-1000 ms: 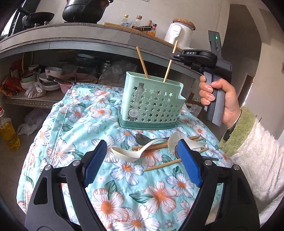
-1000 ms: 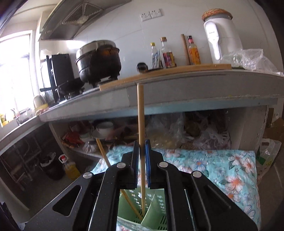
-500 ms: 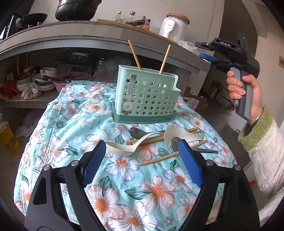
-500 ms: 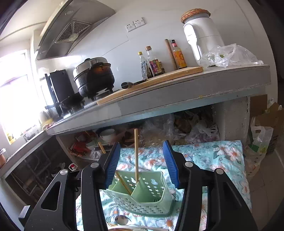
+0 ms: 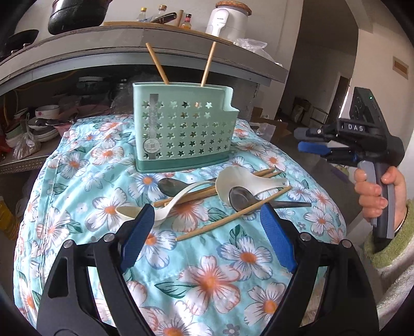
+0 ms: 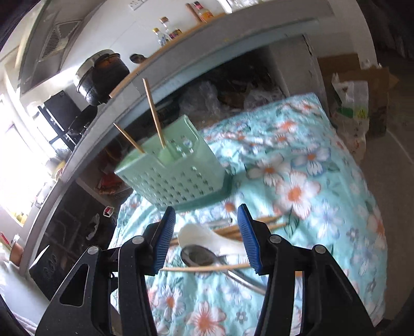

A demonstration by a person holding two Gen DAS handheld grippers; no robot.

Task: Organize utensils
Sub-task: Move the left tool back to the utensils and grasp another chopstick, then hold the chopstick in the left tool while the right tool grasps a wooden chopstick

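A mint green utensil holder (image 5: 181,129) with star holes stands on the floral cloth (image 5: 207,279); two wooden chopsticks (image 5: 208,64) stick up from it. It also shows in the right wrist view (image 6: 176,175). In front of it lie two white ceramic spoons (image 5: 248,181), two metal spoons (image 5: 243,199) and loose chopsticks (image 5: 233,217). My left gripper (image 5: 207,237) is open and empty, just short of the pile. My right gripper (image 6: 205,232) is open and empty, above the white spoon (image 6: 204,237), metal spoon (image 6: 199,257) and a chopstick (image 6: 207,268); it shows at the right of the left wrist view (image 5: 318,147).
A grey concrete counter (image 5: 129,41) carries a black pot (image 5: 75,15), bottles and a white appliance (image 5: 227,18). Bowls (image 5: 44,121) and bags fill the shelf under it. Cardboard and a plastic bag (image 6: 352,108) sit on the floor to the right.
My right gripper opened, let go of the chopstick into the holder, and swung down to hover over the pile of spoons. My left gripper stayed open near the pile.
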